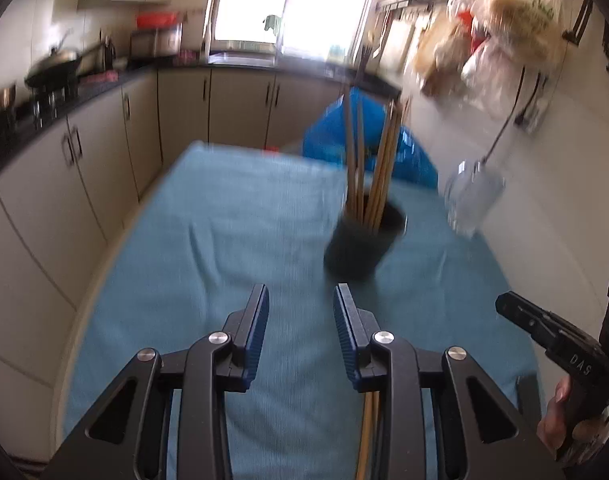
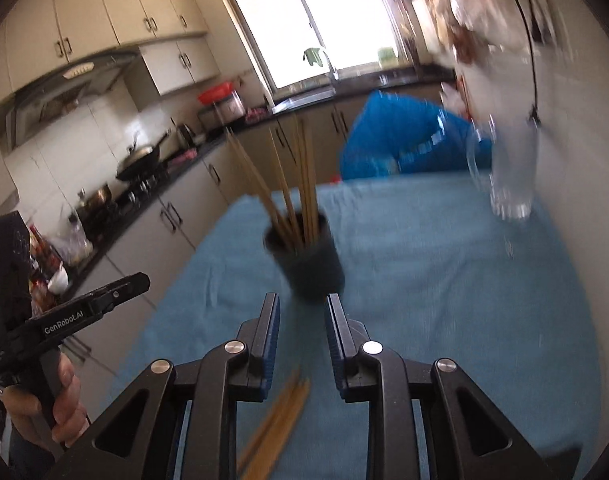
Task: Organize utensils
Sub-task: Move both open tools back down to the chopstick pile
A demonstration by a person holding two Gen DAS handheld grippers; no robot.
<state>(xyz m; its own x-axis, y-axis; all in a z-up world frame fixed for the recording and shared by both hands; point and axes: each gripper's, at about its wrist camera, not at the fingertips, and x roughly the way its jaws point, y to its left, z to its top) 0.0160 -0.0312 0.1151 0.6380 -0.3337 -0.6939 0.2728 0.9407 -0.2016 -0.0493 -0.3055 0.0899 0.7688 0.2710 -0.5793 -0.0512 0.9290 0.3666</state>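
Observation:
A dark cup [image 1: 362,240] stands on the blue cloth [image 1: 244,220] and holds several wooden chopsticks [image 1: 378,152]. My left gripper [image 1: 301,308] is open and empty, just short of the cup and to its left. More chopsticks [image 1: 367,432] lie on the cloth under its right finger. In the right wrist view the same cup [image 2: 308,264] with chopsticks [image 2: 300,184] stands just beyond my right gripper [image 2: 303,312], which is open and empty. Loose chopsticks [image 2: 276,424] lie on the cloth below it.
A clear glass [image 1: 470,200] stands at the cloth's right side near the wall, also in the right wrist view [image 2: 508,176]. A blue bag [image 2: 404,140] sits behind the table. Kitchen cabinets [image 1: 104,152] and a stove with a wok [image 2: 142,160] run along the left.

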